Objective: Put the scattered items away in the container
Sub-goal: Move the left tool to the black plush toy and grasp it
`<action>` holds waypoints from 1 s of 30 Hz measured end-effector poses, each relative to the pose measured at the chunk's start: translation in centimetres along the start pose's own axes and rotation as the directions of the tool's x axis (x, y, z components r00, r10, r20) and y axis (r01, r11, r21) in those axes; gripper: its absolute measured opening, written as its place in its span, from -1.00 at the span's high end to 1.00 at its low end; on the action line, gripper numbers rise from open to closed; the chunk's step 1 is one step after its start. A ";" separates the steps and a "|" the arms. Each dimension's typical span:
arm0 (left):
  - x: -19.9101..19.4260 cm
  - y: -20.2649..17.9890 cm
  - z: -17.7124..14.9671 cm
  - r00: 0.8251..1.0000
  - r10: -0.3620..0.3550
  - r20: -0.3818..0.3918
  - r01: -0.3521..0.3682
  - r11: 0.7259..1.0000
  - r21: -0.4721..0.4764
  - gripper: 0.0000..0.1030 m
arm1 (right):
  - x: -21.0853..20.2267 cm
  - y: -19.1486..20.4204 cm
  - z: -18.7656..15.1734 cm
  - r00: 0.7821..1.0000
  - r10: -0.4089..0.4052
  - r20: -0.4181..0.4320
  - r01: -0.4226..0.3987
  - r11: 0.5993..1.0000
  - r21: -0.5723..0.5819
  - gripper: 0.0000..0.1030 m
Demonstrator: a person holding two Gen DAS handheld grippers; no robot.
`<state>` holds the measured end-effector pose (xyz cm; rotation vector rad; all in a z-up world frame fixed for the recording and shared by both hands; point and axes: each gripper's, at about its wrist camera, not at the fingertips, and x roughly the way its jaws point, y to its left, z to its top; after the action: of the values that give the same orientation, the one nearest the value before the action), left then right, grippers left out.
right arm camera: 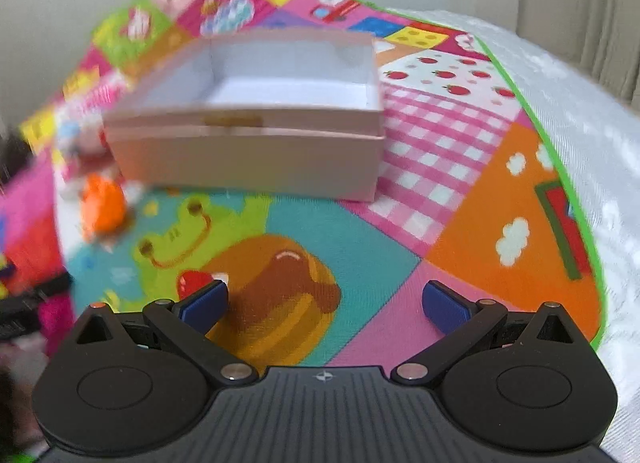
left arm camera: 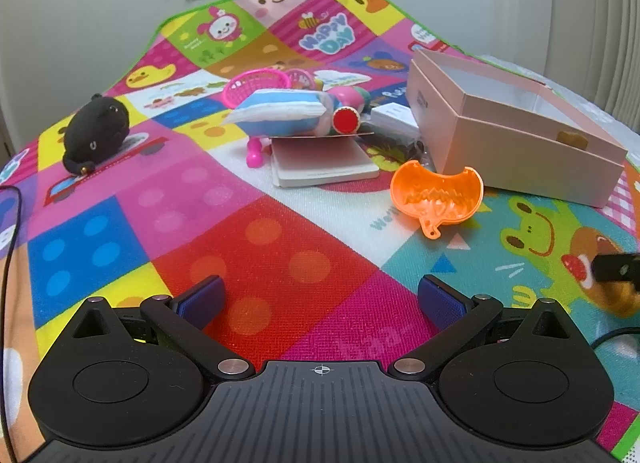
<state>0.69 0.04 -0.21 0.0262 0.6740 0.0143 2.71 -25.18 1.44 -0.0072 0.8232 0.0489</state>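
Your left gripper [left arm camera: 320,295] and right gripper [right arm camera: 324,301] hover over the play mat [left arm camera: 280,247], jaws wide apart, holding nothing. Beyond, the orange shell toy [left arm camera: 436,193] lies just beside the pink box [left arm camera: 516,143]; blue-white pillow [left arm camera: 280,111] and black plush [left arm camera: 96,135] left of it.

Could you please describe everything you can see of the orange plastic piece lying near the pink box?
The orange plastic piece is translucent and glossy, a shallow shell-like cup with a notched upper rim, jagged ridges inside and a small looped tab at its bottom. It lies hollow side up on the play mat, just beside the pink box; contact is unclear. No fingers touch it.
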 end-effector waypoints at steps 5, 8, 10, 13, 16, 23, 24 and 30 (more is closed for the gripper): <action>-0.1 0.3 1.5 0.999 0.008 -0.034 -0.009 1.000 -0.029 -1.00 | -0.2 0.2 0.4 1.000 -0.014 -0.022 0.014 1.000 0.006 -1.00; -0.7 2.2 4.5 0.999 0.023 -0.023 -0.025 0.993 -0.118 -1.00 | -0.8 0.6 1.3 0.998 -0.022 -0.059 0.024 0.999 0.035 -1.00; -1.0 4.1 6.8 0.999 0.035 0.005 -0.033 0.989 -0.146 -1.00 | -2.1 1.6 1.8 0.999 -0.013 -0.033 0.014 0.999 0.036 -1.00; -0.9 7.7 9.7 0.995 0.077 0.061 -0.071 0.992 -0.100 -1.00 | -4.7 3.3 2.2 0.997 -0.013 0.073 0.009 0.999 0.048 -1.00; -0.2 12.4 11.4 0.984 0.138 0.109 -0.130 0.988 -0.080 -1.00 | -7.2 5.1 2.0 0.979 -0.048 0.199 0.035 0.997 0.070 -1.00; 5.3 21.5 13.3 0.961 0.277 0.012 -0.272 0.951 -0.146 -1.00 | -8.6 8.6 1.9 0.980 -0.014 0.196 0.009 1.000 0.028 -1.00; 6.5 22.0 13.4 0.962 0.272 -0.005 -0.270 0.954 -0.132 -1.00 | -8.4 9.1 1.8 0.983 -0.010 0.183 0.006 1.000 0.023 -1.00; 11.8 21.5 13.6 0.962 0.268 -0.048 -0.267 0.963 0.024 -1.00 | -8.5 11.9 0.4 0.981 -0.025 0.192 0.034 0.998 -0.044 -1.00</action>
<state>18.25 21.54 3.65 0.1343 0.7180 0.2705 -3.37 -13.59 8.10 -0.0583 0.6289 0.0404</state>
